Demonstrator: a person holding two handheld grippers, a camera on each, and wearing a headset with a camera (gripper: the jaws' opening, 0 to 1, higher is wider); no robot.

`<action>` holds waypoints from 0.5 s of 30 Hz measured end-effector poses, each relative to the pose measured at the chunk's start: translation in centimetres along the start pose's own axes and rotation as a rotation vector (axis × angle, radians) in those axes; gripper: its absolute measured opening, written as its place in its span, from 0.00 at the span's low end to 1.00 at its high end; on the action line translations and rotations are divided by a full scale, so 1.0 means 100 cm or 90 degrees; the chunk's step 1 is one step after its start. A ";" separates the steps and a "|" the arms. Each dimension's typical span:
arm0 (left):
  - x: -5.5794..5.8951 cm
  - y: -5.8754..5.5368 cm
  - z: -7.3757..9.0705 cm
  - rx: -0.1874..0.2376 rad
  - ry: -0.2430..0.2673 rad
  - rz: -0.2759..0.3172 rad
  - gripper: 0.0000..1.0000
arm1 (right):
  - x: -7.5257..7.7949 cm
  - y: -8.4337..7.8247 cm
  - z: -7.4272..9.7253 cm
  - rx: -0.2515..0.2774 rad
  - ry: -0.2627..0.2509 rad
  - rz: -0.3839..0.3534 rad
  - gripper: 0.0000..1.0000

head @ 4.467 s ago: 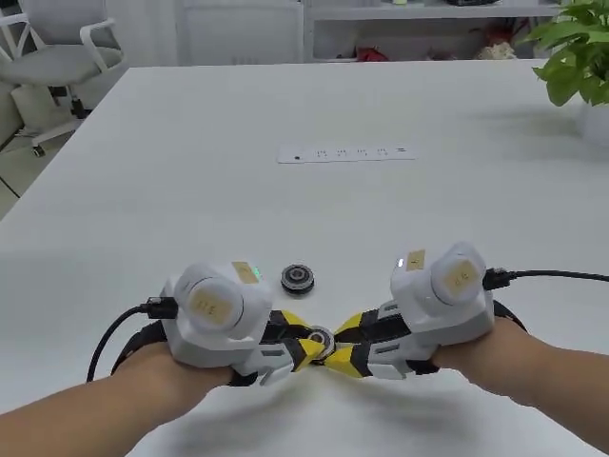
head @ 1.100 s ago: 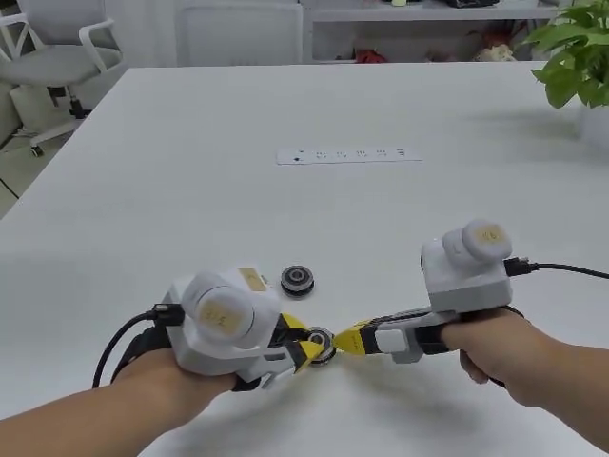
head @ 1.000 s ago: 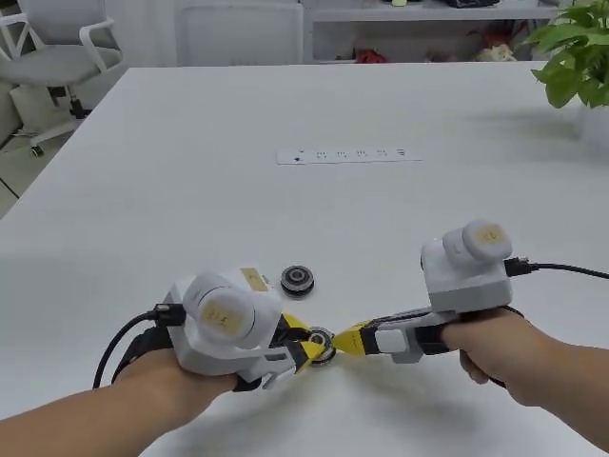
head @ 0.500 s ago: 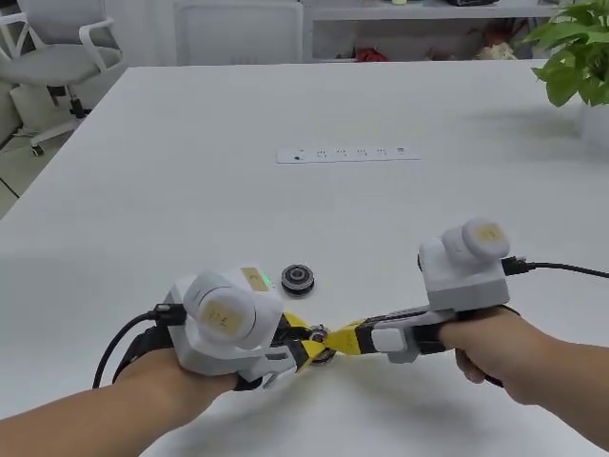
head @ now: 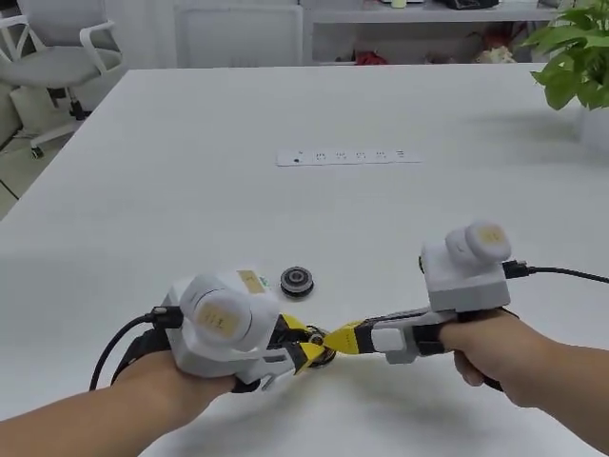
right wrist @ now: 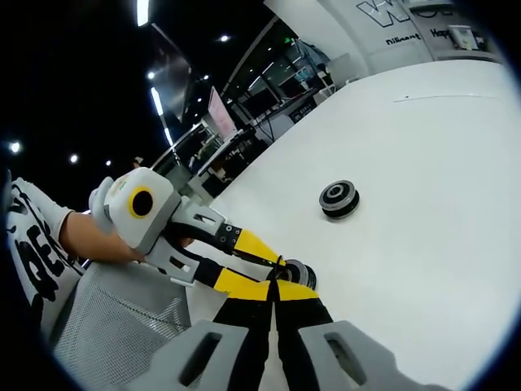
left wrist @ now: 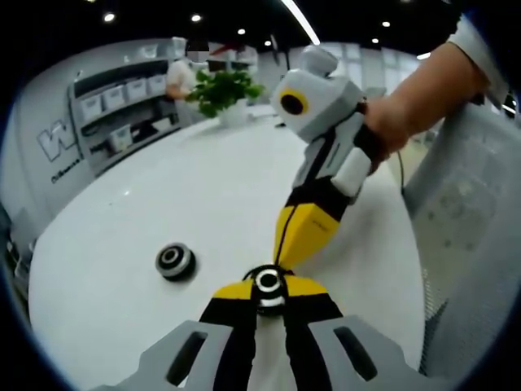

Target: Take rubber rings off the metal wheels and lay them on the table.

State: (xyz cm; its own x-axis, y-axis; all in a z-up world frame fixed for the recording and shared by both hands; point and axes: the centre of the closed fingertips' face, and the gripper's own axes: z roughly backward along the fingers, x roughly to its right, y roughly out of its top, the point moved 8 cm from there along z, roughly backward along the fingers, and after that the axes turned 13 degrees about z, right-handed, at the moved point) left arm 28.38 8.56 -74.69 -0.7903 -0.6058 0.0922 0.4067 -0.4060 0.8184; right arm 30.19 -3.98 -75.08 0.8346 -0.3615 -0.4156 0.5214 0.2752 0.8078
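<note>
**Left to right.** The left gripper (head: 303,345) has its jaws pinched on a small metal wheel (left wrist: 268,282), which it holds just above the table (head: 190,171). We take this held wheel as our reference. Its dark rubber ring (left wrist: 268,268) sits around its rim.

Just beyond the held wheel and a little to its left, a second wheel (head: 297,281) lies flat on the table. It is apart from both grippers and also carries its ring.

To the right of the held wheel, the right gripper (head: 335,339) comes in from the opposite side. Its yellow tips are pressed together and touch the wheel's rim. We cannot tell whether they nip a fold of the rubber or only rest against it.

Well beyond the held wheel, a socket strip (head: 347,155) is set into the tabletop.

**Progress.** We judge the task to be at its opening stage. The first ring is being worked but is not yet off, and the second wheel is untouched. Both rings remain to be removed and laid down.
</note>
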 end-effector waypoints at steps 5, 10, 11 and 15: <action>0.000 0.000 0.000 0.002 -0.002 0.000 0.12 | 0.002 -0.002 0.000 -0.001 -0.003 -0.008 0.00; -0.001 0.000 0.000 0.007 -0.008 -0.004 0.13 | 0.002 -0.002 0.001 -0.001 -0.003 -0.011 0.00; 0.000 0.000 0.000 0.006 -0.008 -0.008 0.13 | 0.002 -0.002 0.001 0.000 -0.003 -0.011 0.00; 0.000 0.001 0.000 0.007 -0.010 -0.031 0.14 | 0.003 0.000 0.002 0.003 -0.002 -0.012 0.00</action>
State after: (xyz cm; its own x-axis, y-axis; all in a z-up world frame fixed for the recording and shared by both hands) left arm 28.39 8.52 -74.60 -0.8164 -0.5743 0.0606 0.3624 -0.4278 0.8280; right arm 30.35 -4.25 -75.15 0.8243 -0.3697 -0.4288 0.5356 0.2637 0.8023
